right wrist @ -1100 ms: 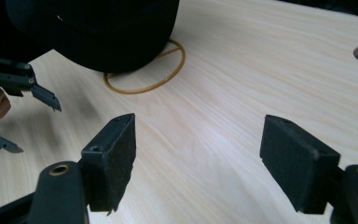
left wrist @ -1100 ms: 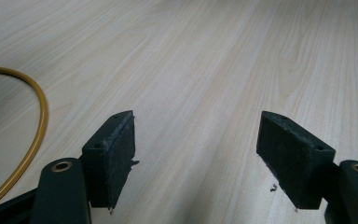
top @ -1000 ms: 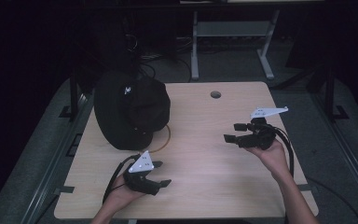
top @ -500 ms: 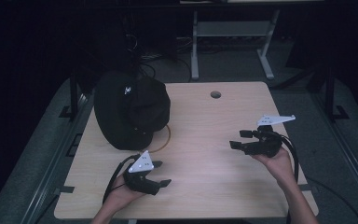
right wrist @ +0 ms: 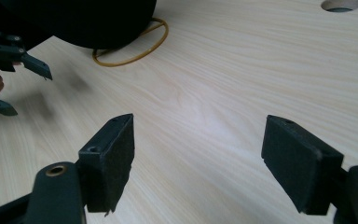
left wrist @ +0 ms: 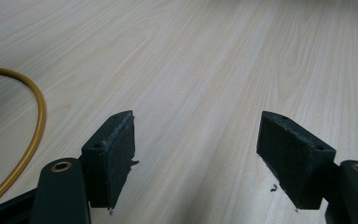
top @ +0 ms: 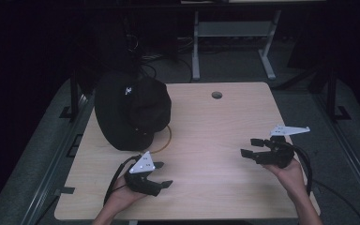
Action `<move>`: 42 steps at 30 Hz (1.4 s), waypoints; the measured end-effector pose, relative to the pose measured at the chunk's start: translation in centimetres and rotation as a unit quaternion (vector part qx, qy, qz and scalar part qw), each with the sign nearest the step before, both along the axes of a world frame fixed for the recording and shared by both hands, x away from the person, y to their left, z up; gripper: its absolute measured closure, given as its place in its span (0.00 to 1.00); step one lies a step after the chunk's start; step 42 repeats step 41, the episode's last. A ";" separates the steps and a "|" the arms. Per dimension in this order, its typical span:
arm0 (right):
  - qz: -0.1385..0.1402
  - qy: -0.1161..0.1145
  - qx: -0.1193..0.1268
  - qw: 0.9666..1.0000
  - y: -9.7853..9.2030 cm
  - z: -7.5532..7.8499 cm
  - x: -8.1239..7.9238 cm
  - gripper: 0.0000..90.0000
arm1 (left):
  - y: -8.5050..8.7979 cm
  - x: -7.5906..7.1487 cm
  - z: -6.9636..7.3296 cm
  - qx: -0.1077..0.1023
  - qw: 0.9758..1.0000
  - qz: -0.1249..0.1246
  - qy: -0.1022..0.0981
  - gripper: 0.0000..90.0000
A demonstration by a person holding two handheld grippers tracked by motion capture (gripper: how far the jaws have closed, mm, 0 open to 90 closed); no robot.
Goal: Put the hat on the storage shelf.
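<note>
A black cap (top: 131, 110) lies on the back left of the wooden table (top: 215, 126), and a thin yellow ring (top: 167, 138) pokes out from under it. My left gripper (top: 165, 174) rests near the front edge, just in front of the cap, jaws pointing right and open with nothing between them (left wrist: 196, 121). The yellow ring (left wrist: 39, 112) curves at its left. My right gripper (top: 248, 146) hovers over the table's right side, jaws pointing left, open and empty (right wrist: 198, 121). From there the cap (right wrist: 84, 18), the ring (right wrist: 135, 56) and the left gripper (right wrist: 21, 88) lie ahead.
A round cable hole (top: 216, 95) sits near the table's back edge. Bare wood stretches between the two grippers. A metal desk frame (top: 229, 42) stands on the dark floor behind the table.
The right gripper has come down and toward the front right part of the table. The left gripper and the cap have not moved.
</note>
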State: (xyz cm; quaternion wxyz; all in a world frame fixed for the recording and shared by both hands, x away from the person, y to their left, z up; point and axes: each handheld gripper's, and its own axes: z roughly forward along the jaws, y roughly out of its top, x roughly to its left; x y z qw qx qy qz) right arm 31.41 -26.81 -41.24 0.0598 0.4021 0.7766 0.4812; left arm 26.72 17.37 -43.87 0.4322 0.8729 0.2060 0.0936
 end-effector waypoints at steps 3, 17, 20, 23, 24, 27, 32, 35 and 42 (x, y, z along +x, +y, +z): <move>-0.005 -0.001 -0.005 1.000 -0.5 -0.4 -0.6 0.28 | 0.0 0.0 0.0 0.001 1.000 0.001 0.001 0.30; -0.026 0.008 -0.002 1.000 -2.7 -3.0 -3.4 0.27 | -0.1 -0.2 0.0 0.000 1.000 0.000 0.000 0.30; -0.030 0.014 0.002 0.999 -3.0 -3.2 -3.9 0.27 | -0.1 -0.2 0.0 0.000 1.000 0.000 -0.001 0.30; -0.034 0.013 0.005 0.999 -3.3 -3.4 -4.4 0.27 | -0.1 -0.2 0.0 0.001 1.000 0.000 0.001 0.30; -0.034 0.011 0.003 0.999 -3.4 -3.5 -4.6 0.26 | -0.1 -0.2 -0.1 0.002 1.000 -0.002 0.002 0.30; -0.035 0.012 0.002 0.999 -3.5 -3.8 -5.2 0.26 | -0.2 -0.2 -0.1 0.003 1.000 -0.001 0.001 0.30; -0.038 0.011 0.000 0.999 -3.9 -4.2 -6.2 0.26 | -0.2 -0.2 -0.1 0.003 1.000 -0.001 0.001 0.30; -0.038 0.010 -0.005 0.999 -3.9 -4.4 -6.8 0.26 | -0.2 -0.2 -0.1 0.002 1.000 0.000 0.002 0.30; -0.047 -0.008 -0.004 0.999 -3.7 -4.3 -8.0 0.24 | -0.4 -0.2 -0.1 0.002 1.000 -0.001 0.002 0.30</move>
